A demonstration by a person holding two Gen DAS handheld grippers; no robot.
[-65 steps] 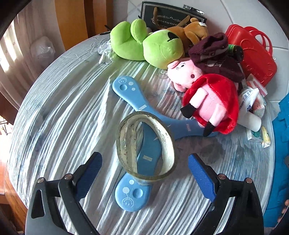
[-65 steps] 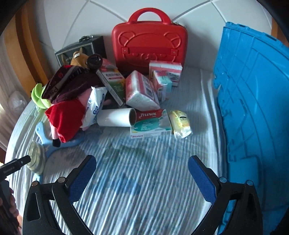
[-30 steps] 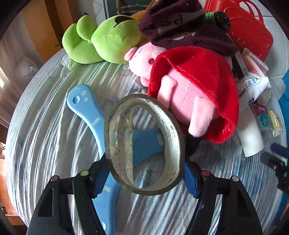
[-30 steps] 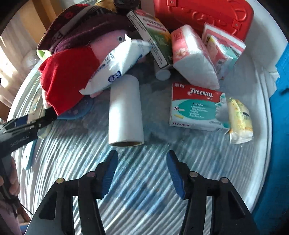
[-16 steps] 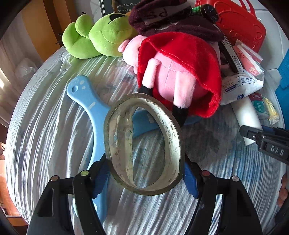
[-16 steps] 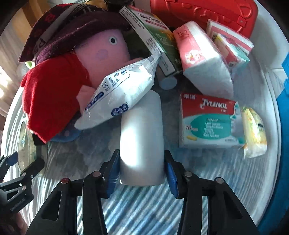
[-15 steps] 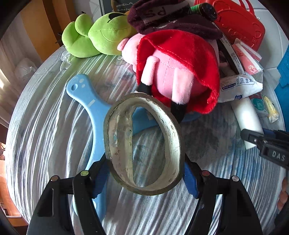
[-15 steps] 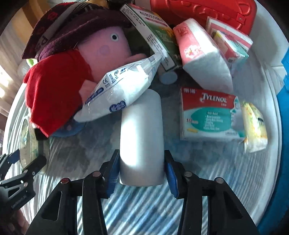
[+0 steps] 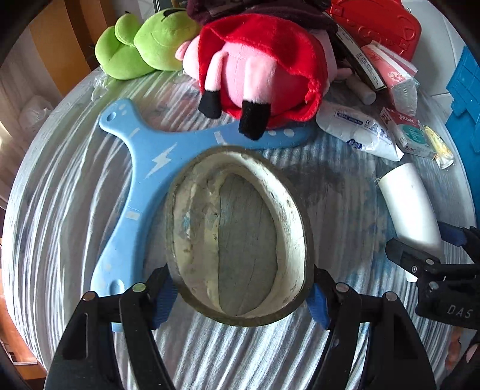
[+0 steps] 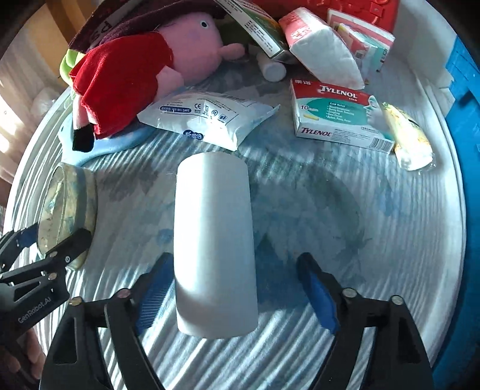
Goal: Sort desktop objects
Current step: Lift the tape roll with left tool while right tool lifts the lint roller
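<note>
Left wrist view shows the left tool (image 9: 240, 295) gripping a worn tape ring (image 9: 240, 240) by its two sides; the ring is wide, dirty cream inside with a dark rim, and it hangs above the counter (image 9: 60, 210), which has a striped cloth. Right wrist view shows the white roll (image 10: 214, 240) lying between the pads of the right tool (image 10: 237, 294); the jaws are opening, the right pad stands clear of the roll and the left pad is just beside it, so the roll is not gripped. Behind the ring lies a blue three-armed boomerang (image 9: 144, 168), and a pink plush pig in a red dress (image 9: 258, 66) rests partly on it. A green plush toy (image 9: 144, 42) is at the far edge. Near the roll lie a white packet (image 10: 207, 117), a Tylenol box (image 10: 336, 117) and a small yellow sachet (image 10: 408, 138); a red case (image 9: 375, 24) stands at the back and a blue crate (image 10: 465, 150) at the right. Half a second earlier the right pads were closed on the roll and the packet leaned over it; now the packet lies flat apart from it.
</note>
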